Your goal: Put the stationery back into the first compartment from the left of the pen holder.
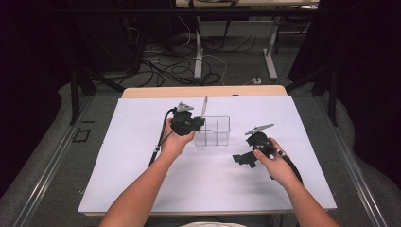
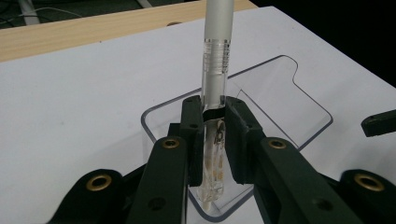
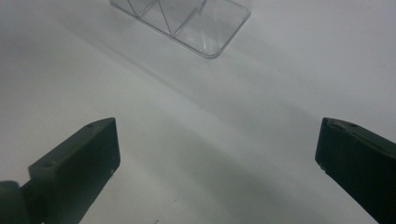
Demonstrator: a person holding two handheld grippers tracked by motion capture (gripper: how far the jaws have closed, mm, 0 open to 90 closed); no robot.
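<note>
The left gripper [image 2: 214, 140] is clamping its two black jaws tight on one pen [image 2: 215, 70], a clear-barrelled one with a frosted silvery upper part, and is holding it upright. The pen's lower tip is hanging over the near left corner of the clear plastic organiser box [image 2: 299, 88]; whether the tip is touching the box floor, I cannot tell. In the high view the pen [image 1: 204, 107] is sticking up above the left gripper [image 1: 195, 126], just at the left end of the box [image 1: 218, 124].

The right gripper [image 3: 217, 154] is holding its two jaws wide apart with nothing between them (just bare white surface below). It is pointing toward the one box [image 3: 205, 28], whose thin dividers are splitting it into several compartments; their exact number is hard to make out. In the high view the right gripper [image 1: 242, 160] is sitting well to the right of and nearer than the box, apart from it.

One white sheet [image 1: 142, 156] is covering the table, and one strip of wooden edge [image 1: 156, 91] is showing along its far side. The box is standing near the sheet's middle, so broad bare room is lying open to the left, right and near sides.
</note>
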